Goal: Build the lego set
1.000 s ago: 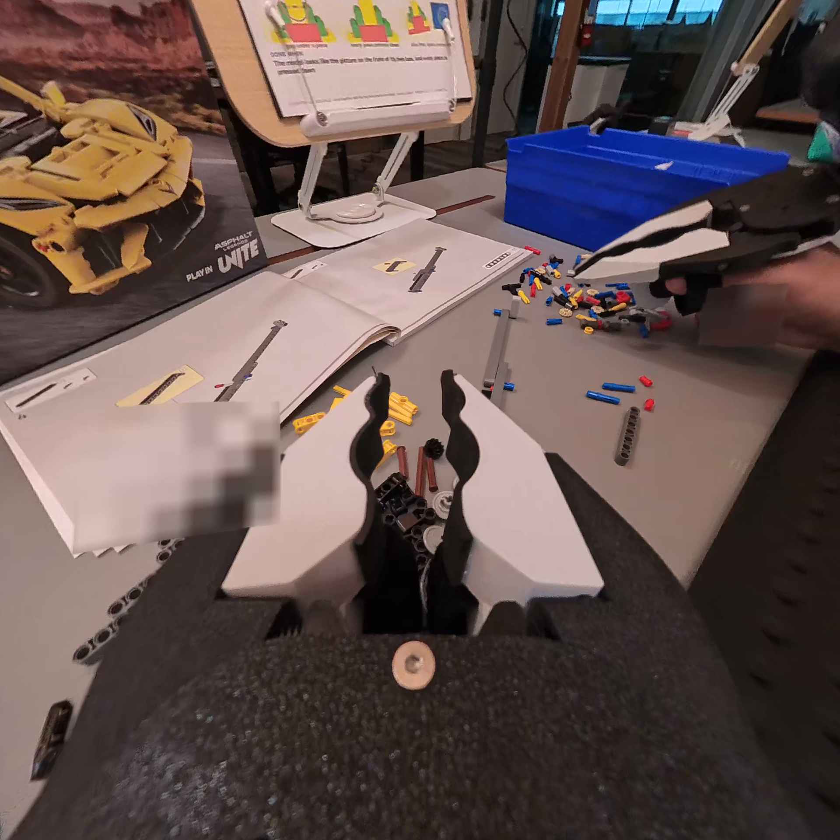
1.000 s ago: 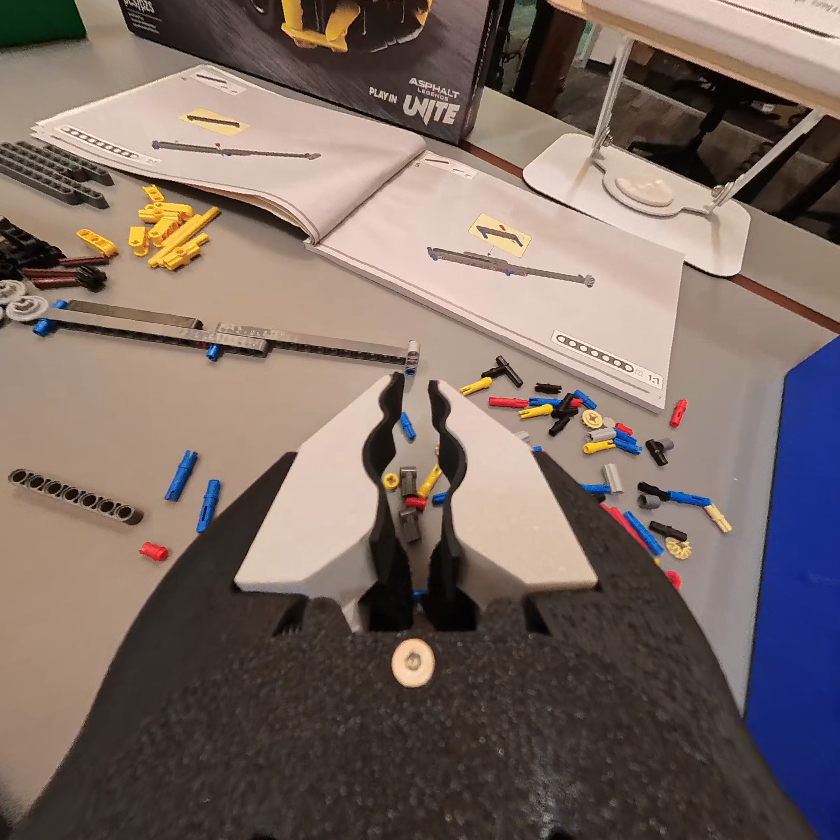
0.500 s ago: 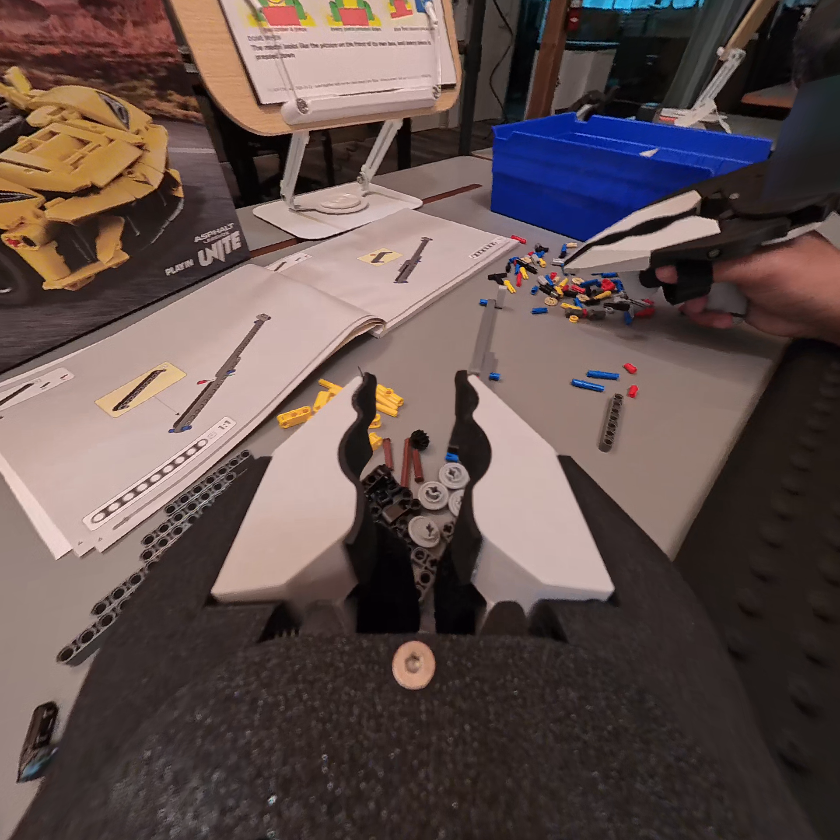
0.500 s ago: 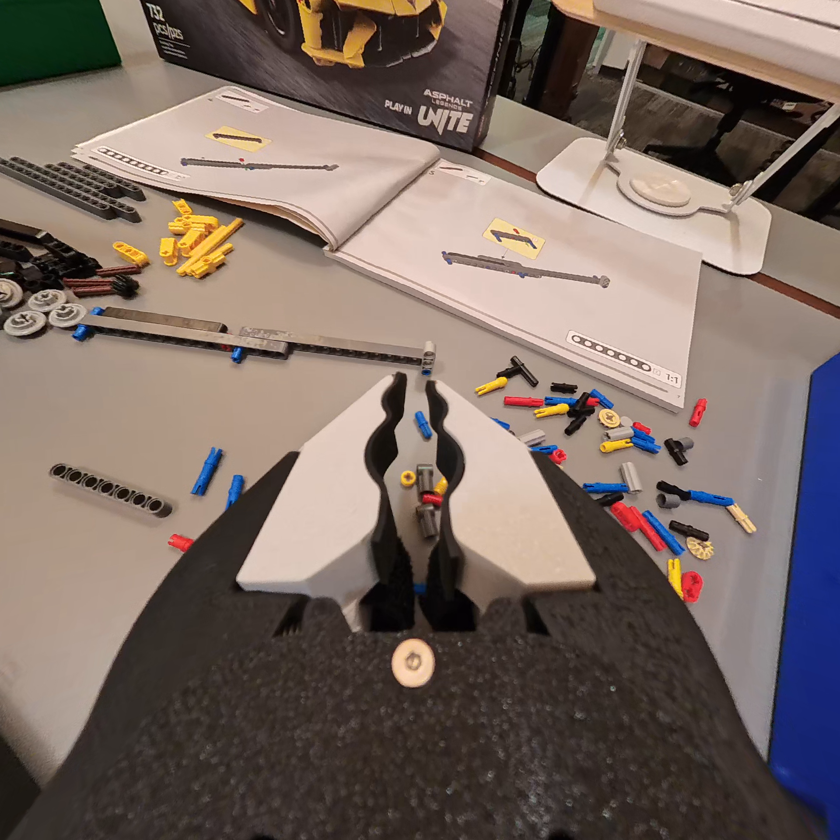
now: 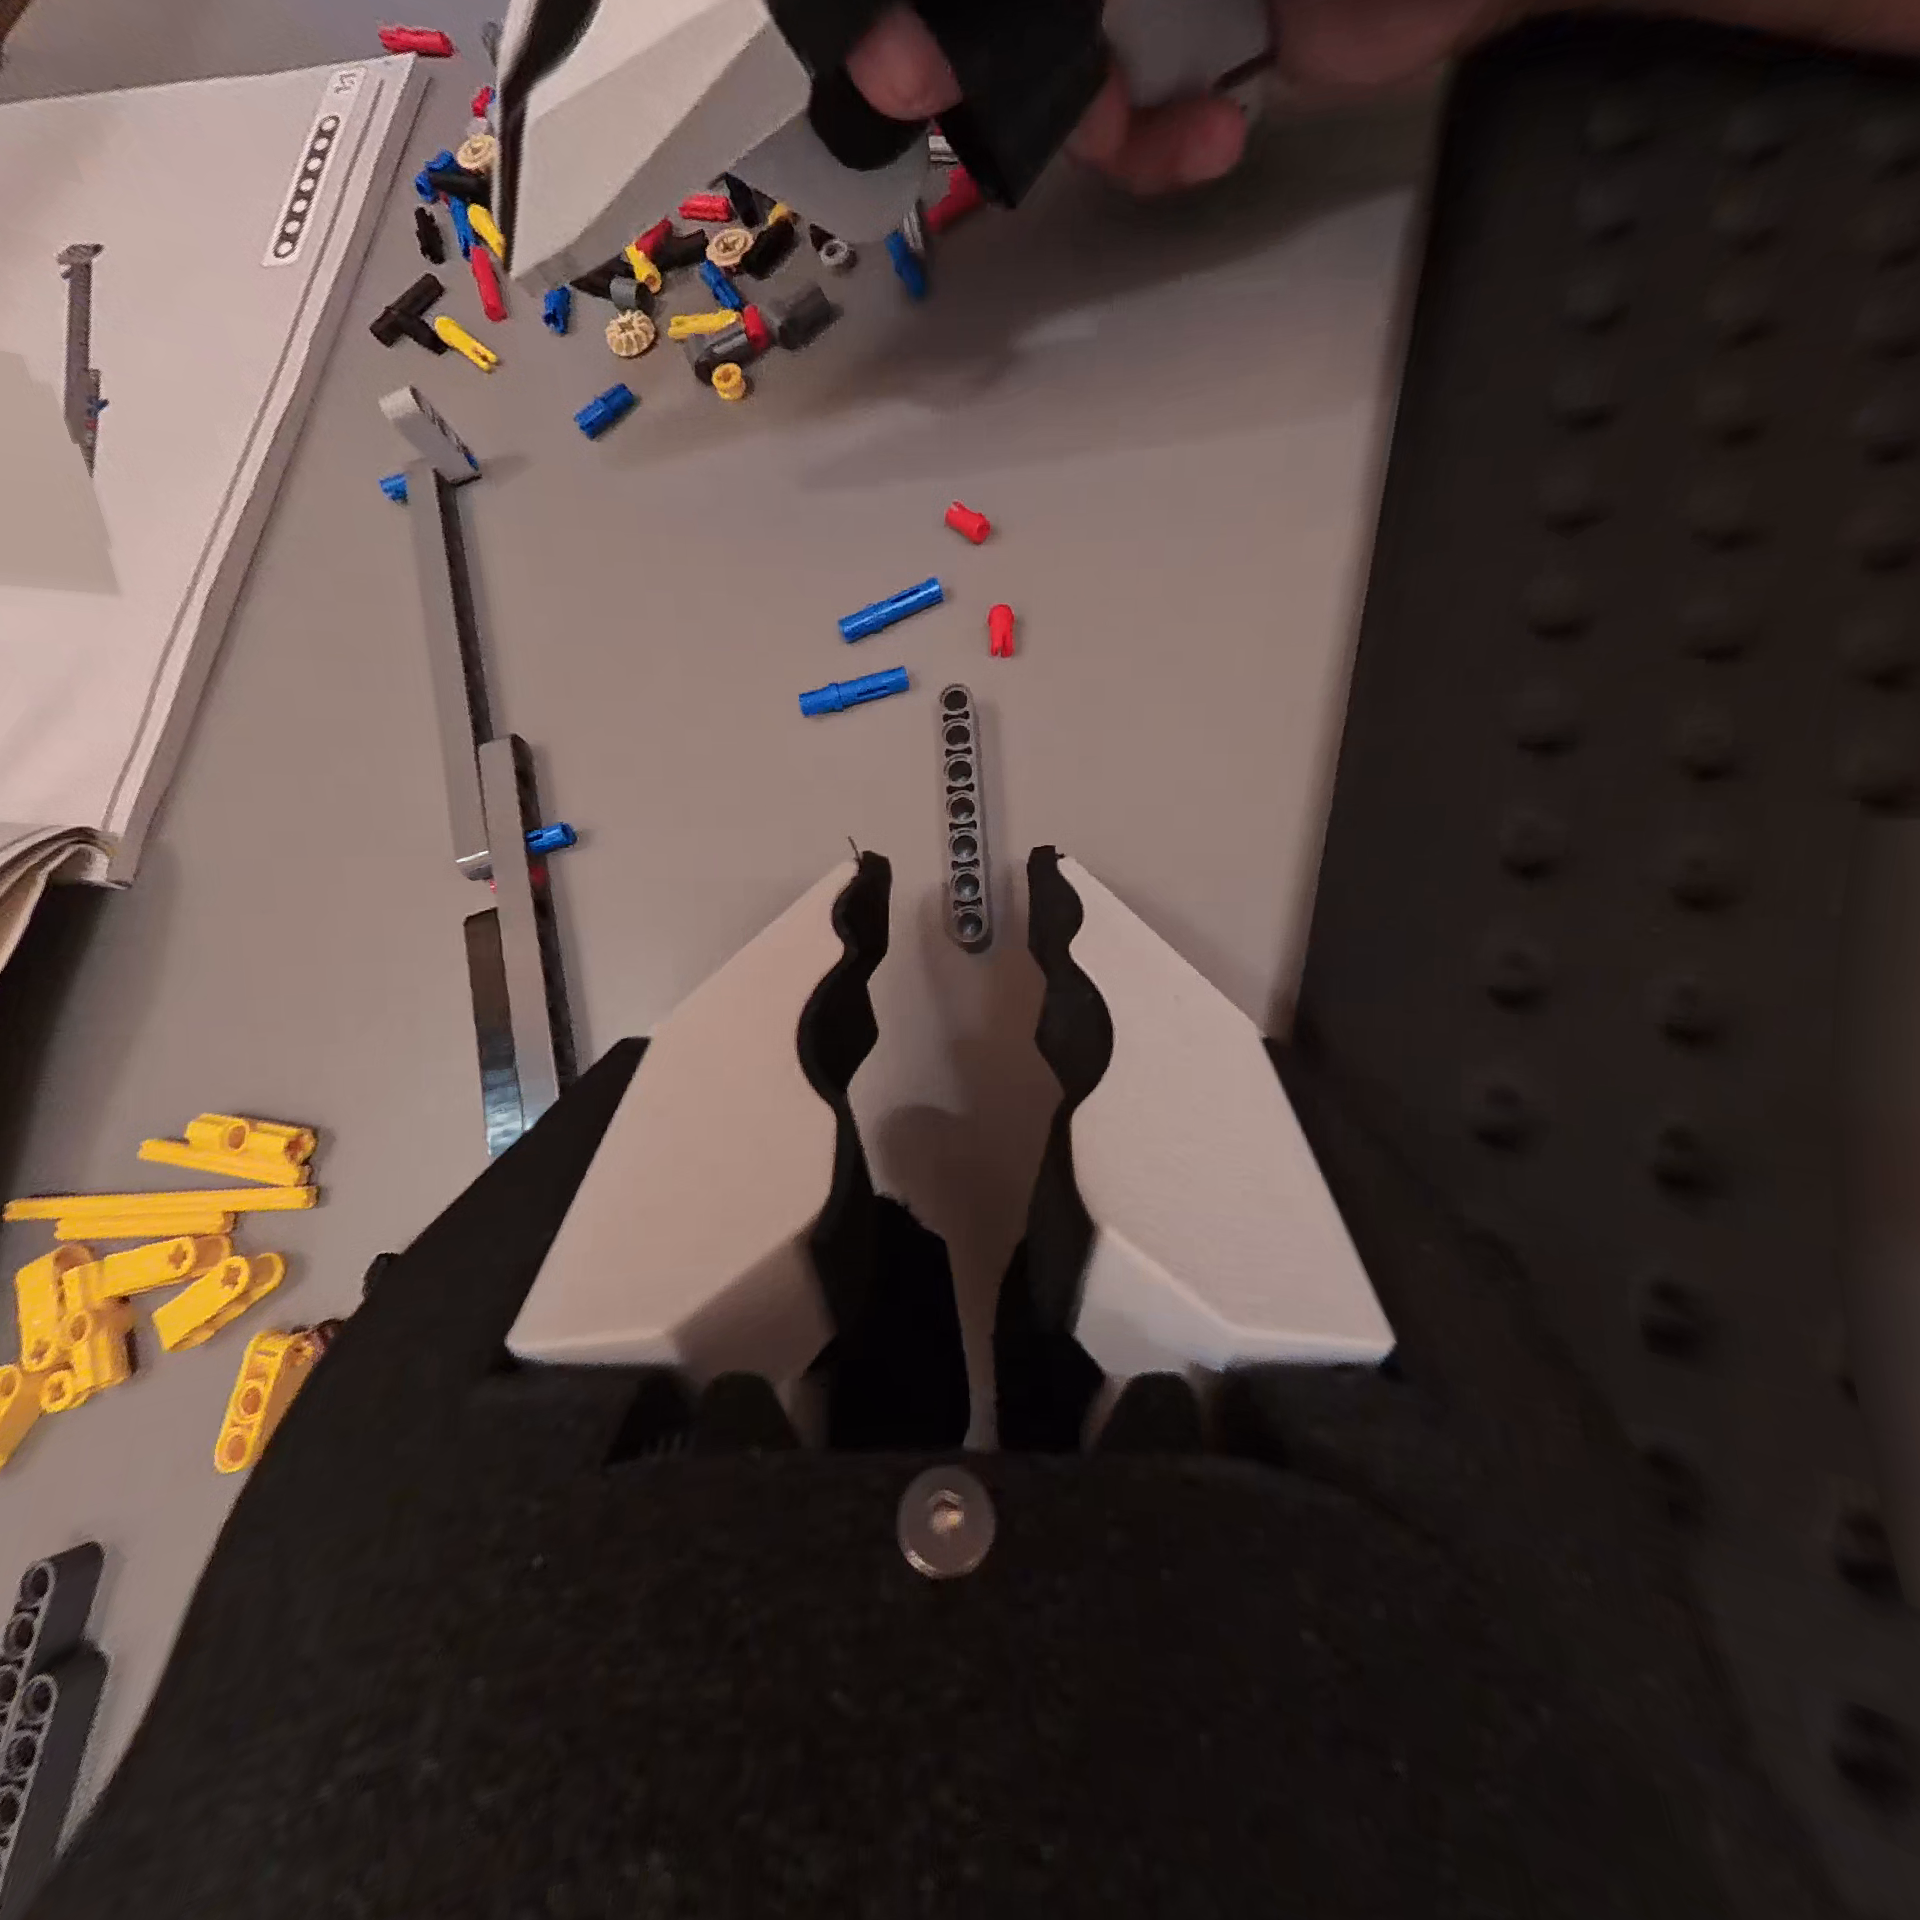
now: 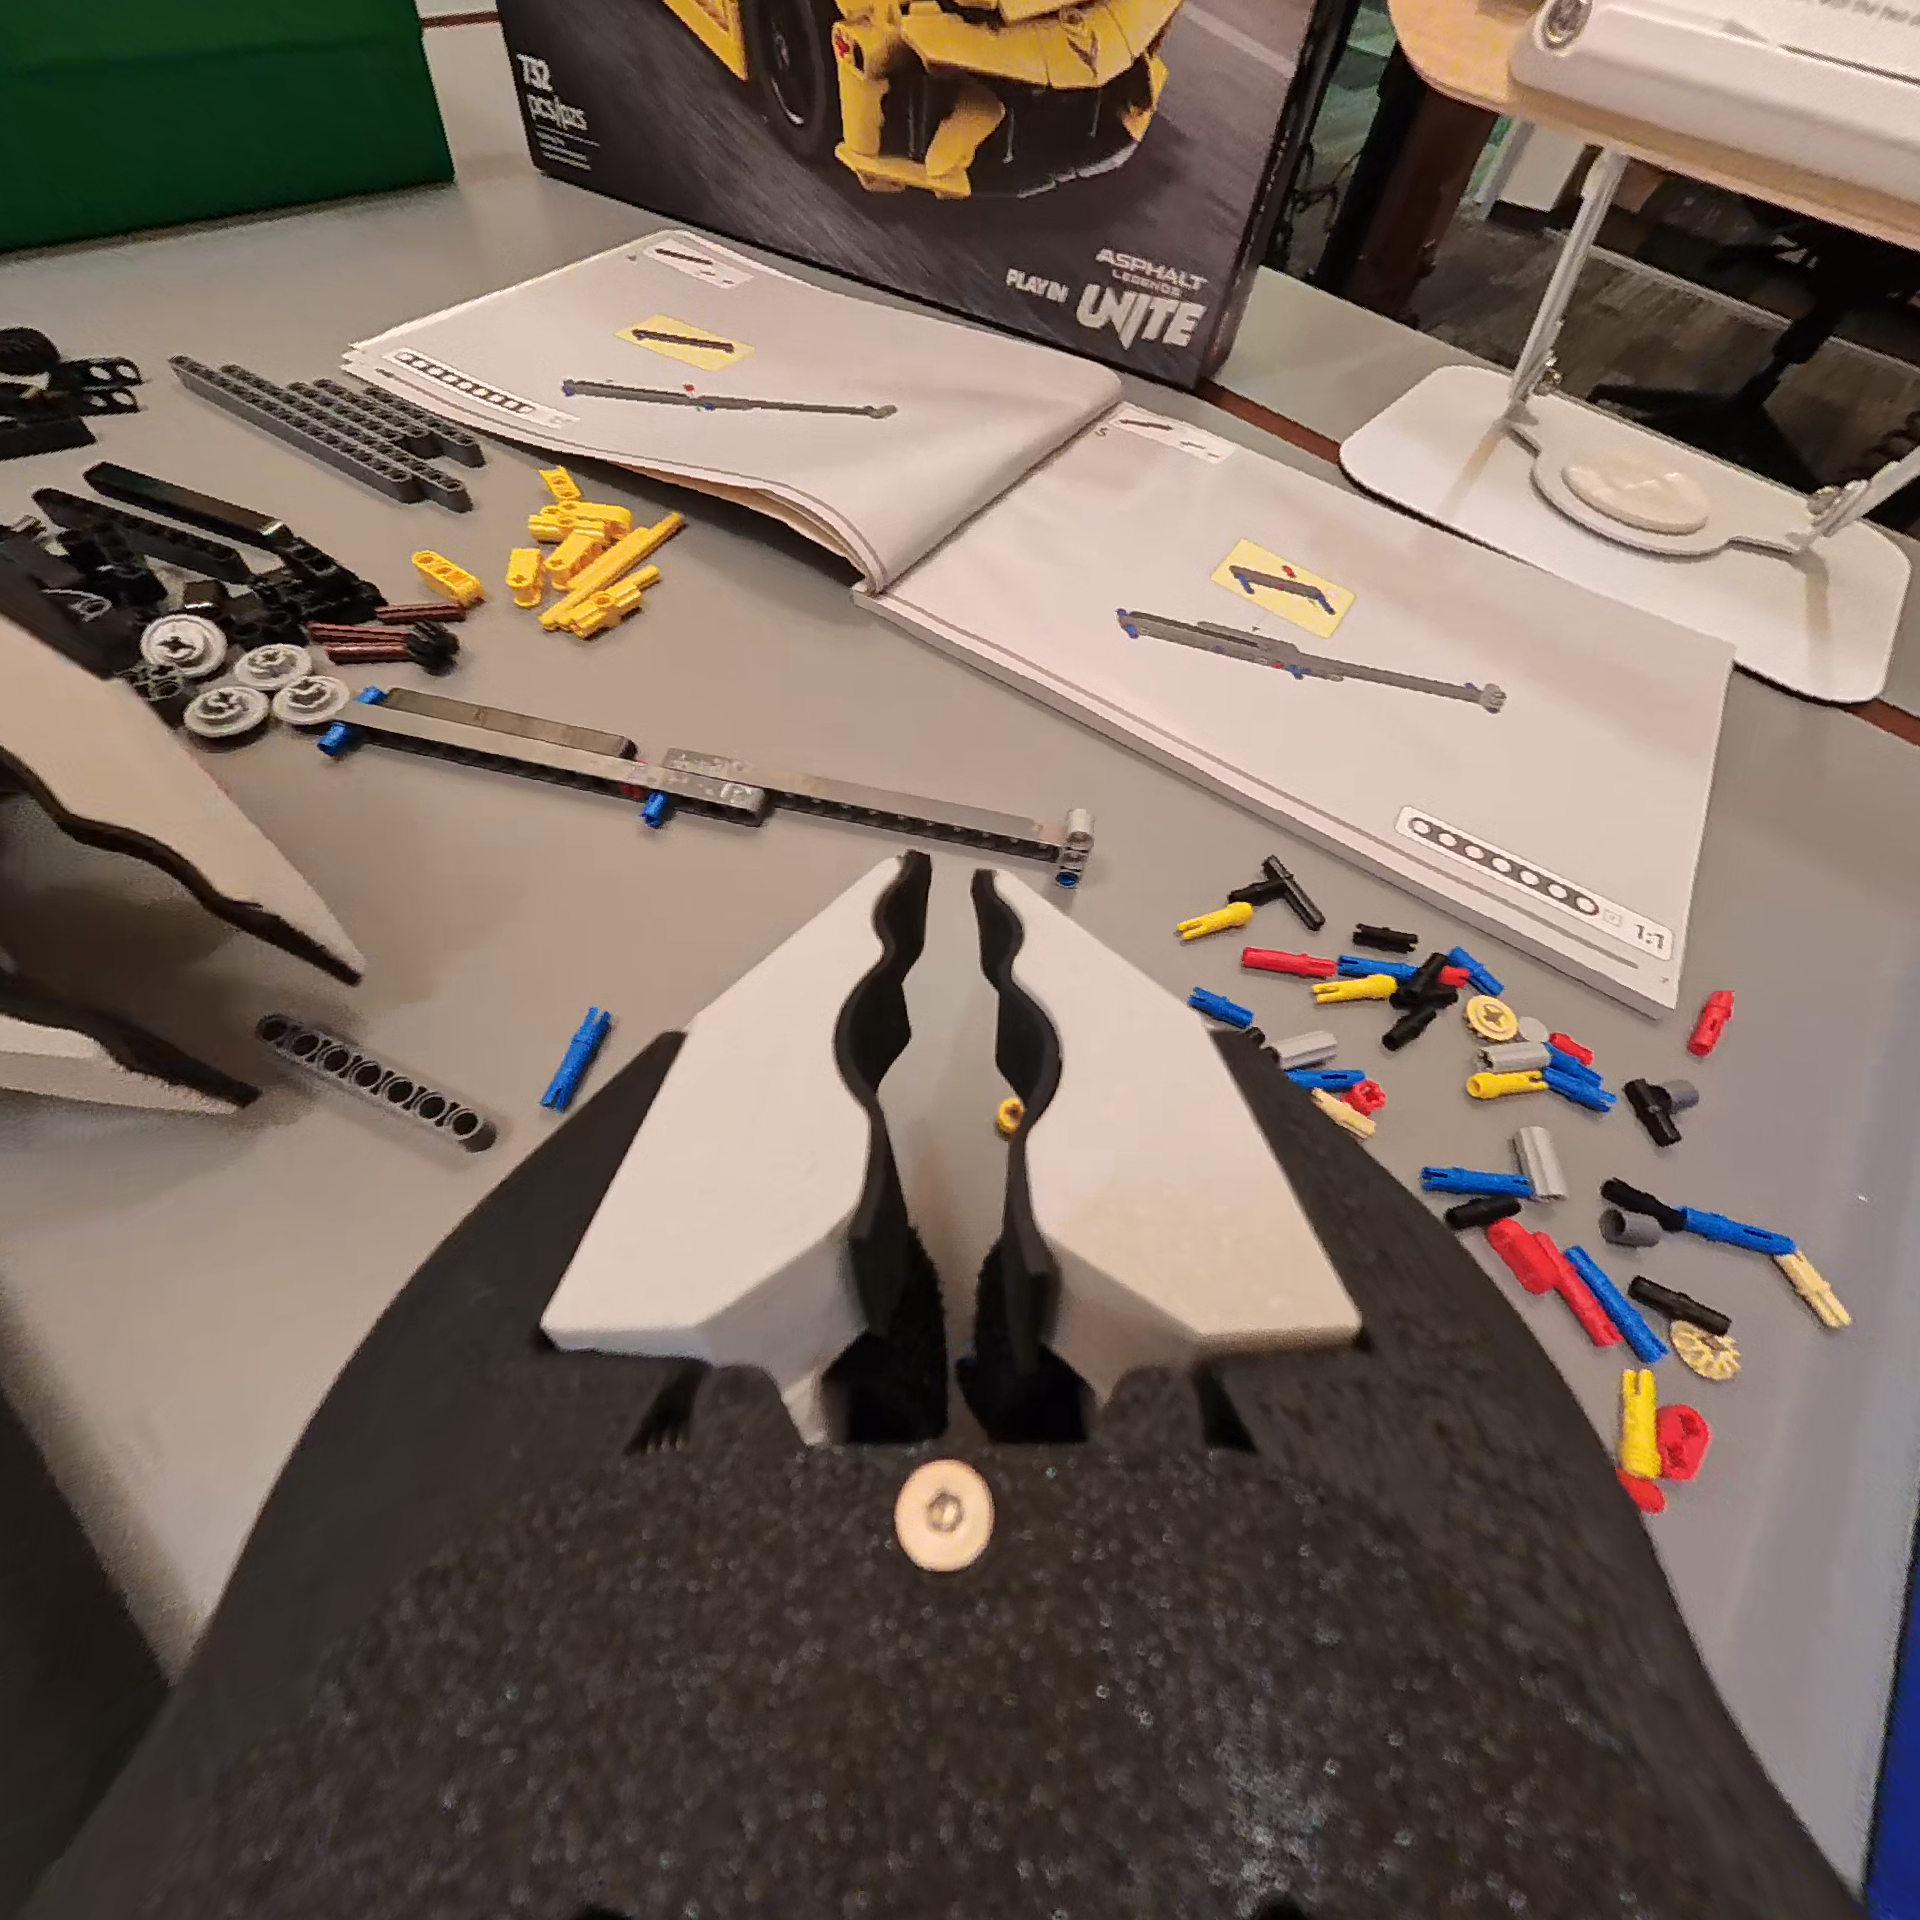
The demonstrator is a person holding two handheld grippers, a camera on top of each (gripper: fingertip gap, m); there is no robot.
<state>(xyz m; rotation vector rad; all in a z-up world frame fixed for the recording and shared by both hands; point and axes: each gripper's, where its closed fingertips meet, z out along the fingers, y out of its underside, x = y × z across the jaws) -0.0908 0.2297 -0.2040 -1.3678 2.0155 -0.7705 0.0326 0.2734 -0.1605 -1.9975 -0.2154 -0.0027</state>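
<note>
Grey short beam lies flat on the tabletop, its near end between my left gripper tips, jaws parted, empty. I'd drop straight and pinch its long sides. Table edge runs close on the right; bare surface left. Right gripper hovers nearly closed, holding nothing, beside the loose pins.

A grey surface carries the items. A white stand base sits at its far right, near the open booklet, with thin metal legs rising to a white holder. A green box stands at far left. A blue bin edge shows at lower right.
</note>
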